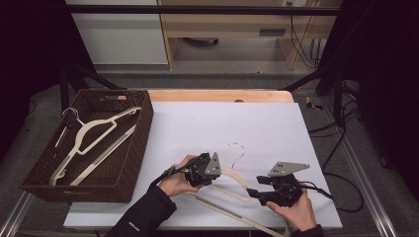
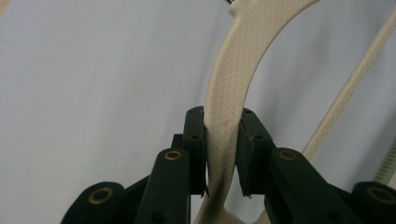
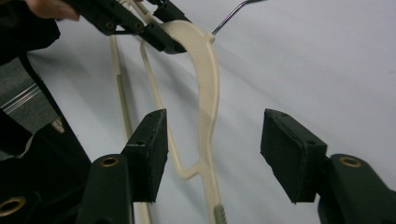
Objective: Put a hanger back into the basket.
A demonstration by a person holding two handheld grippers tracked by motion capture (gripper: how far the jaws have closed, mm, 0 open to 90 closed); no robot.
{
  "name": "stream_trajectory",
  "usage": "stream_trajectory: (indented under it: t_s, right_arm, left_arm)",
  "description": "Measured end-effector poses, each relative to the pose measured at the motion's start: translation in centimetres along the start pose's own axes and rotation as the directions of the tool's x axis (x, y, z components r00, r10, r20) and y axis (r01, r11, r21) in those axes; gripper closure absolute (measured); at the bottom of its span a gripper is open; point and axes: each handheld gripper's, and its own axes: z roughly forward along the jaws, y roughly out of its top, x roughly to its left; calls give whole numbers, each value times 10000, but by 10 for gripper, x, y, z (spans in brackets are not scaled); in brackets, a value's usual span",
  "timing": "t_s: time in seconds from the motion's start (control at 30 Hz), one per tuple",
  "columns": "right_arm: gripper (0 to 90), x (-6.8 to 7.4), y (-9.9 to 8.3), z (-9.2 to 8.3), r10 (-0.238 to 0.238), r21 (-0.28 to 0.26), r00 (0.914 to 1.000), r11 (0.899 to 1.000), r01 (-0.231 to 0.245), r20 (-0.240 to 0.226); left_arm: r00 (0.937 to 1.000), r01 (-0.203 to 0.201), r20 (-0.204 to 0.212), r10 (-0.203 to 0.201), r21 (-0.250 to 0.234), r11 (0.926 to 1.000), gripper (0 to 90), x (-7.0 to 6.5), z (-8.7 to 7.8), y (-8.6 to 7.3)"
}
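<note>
A cream plastic hanger [image 1: 236, 191] with a metal hook [image 1: 238, 148] lies at the front of the white table top. My left gripper [image 1: 220, 172] is shut on its curved shoulder, and in the left gripper view both pads press the ribbed arm [image 2: 233, 84] from either side, with the gripper [image 2: 223, 135] pointing along it. My right gripper [image 1: 253, 192] stands open just right of it. In the right gripper view the hanger's arm [image 3: 208, 93] runs between the wide-apart pads without touching them, and the left gripper [image 3: 163, 37] clamps the hanger farther up.
A dark woven basket [image 1: 143, 131] stands at the left of the table and holds another cream hanger [image 1: 94, 133]. A wooden strip [image 1: 222, 95] borders the far edge of the white mat. Cables [image 1: 341, 192] trail off the right side.
</note>
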Motion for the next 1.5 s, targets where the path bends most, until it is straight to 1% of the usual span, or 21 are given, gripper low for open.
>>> stream_trajectory:
  t_s: [0.2, 0.27, 0.33, 0.37, 0.47, 0.53, 0.6, 0.67, 0.73, 0.8, 0.83, 0.9, 0.97, 1.0, 1.1, 1.13, 1.2, 1.27, 1.33, 1.47, 1.5]
  right_arm:
    - [451, -10, 13, 23, -150, 355, 9956, 9992, 184, -922]
    - [510, -12, 16, 30, -76, 526, 9907, 9985, 148, -1358]
    - [575, -14, 17, 38, -91, 828, 9886, 9963, 218, -1504]
    - [599, -13, 18, 40, 32, 978, 9887, 9951, 116, -1497]
    - [699, -15, 18, 46, -3, 1293, 9819, 9913, 252, -1892]
    - [784, -15, 18, 47, 0, 1341, 9762, 9905, 298, -2169]
    - [799, -17, 18, 47, 36, 1401, 9737, 9897, 292, -2280]
    - [811, -17, 19, 46, 279, 1419, 9679, 9899, 80, -2499]
    - [827, -18, 20, 44, 338, 1379, 9613, 9904, 44, -2733]
    - [843, -18, 20, 42, 292, 1171, 9488, 9931, 83, -3144]
    - [853, -17, 21, 39, 207, 968, 9380, 9952, 138, -3460]
    - [868, -14, 22, 34, -6, 799, 9233, 9962, 339, -3842]
    - [870, -11, 23, 29, -302, 692, 9243, 9957, 610, -3805]
    - [870, -9, 24, 27, -554, 699, 9231, 9936, 884, -3805]
    - [870, -6, 26, 23, -971, 670, 9153, 9888, 1335, -3909]
    - [870, -4, 27, 22, -1088, 666, 9118, 9869, 1466, -3960]
    - [870, -3, 28, 22, -1326, 610, 9056, 9833, 1712, -4029]
    - [869, -1, 28, 22, -1464, 549, 9027, 9814, 1838, -4045]
    - [869, -1, 29, 22, -1523, 499, 9005, 9808, 1884, -4072]
    - [844, -2, 30, 20, -1588, 293, 9025, 9822, 1858, -4003]
    - [824, -2, 30, 19, -1587, 239, 9101, 9831, 1814, -3828]
  left_arm:
    - [9998, 34, -171, -35, -46, 10000, 756, -5, -4, -2]
    - [9996, 116, -242, -120, -161, 9998, 756, -6, -5, -2]
    - [9997, 37, -261, -40, -104, 9999, 756, -7, -7, -2]
    - [9996, 64, -261, -68, -164, 9998, 756, -8, -7, -2]
    - [9997, 96, -236, -102, -219, 9997, 757, -10, -8, -2]
    - [9997, 7, -241, -10, -136, 9999, 757, -11, -9, -2]
    - [9997, 23, -225, -27, -182, 9998, 756, -11, -10, -2]
    - [9999, 126, -45, -127, -228, 9997, 756, -11, -13, -2]
    - [9996, 254, 140, -249, -374, 9990, 753, -10, -17, -2]
    - [9979, 523, 429, -495, -658, 9965, 732, -8, -23, -3]
    - [9967, 619, 578, -576, -746, 9953, 705, -8, -26, -3]
    - [9942, 679, 901, -594, -940, 9933, 674, -7, -32, -2]
    - [9910, 694, 1210, -573, -989, 9927, 655, -7, -36, -1]
    - [9884, 701, 1415, -555, -1007, 9924, 653, -6, -37, 0]
    - [9838, 618, 1738, -445, -958, 9935, 657, -6, -41, 4]
    - [9814, 703, 1854, -502, -1033, 9922, 661, -6, -42, 5]
    - [9761, 708, 2117, -486, -987, 9926, 687, -6, -43, 6]
    - [9718, 723, 2306, -486, -953, 9928, 736, -7, -44, 6]
    - [9723, 707, 2286, -485, -898, 9934, 763, -8, -45, 6]
    - [9695, 869, 2363, -646, -850, 9926, 790, -11, -50, 7]
    - [9682, 913, 2408, -676, -887, 9919, 800, -12, -52, 7]
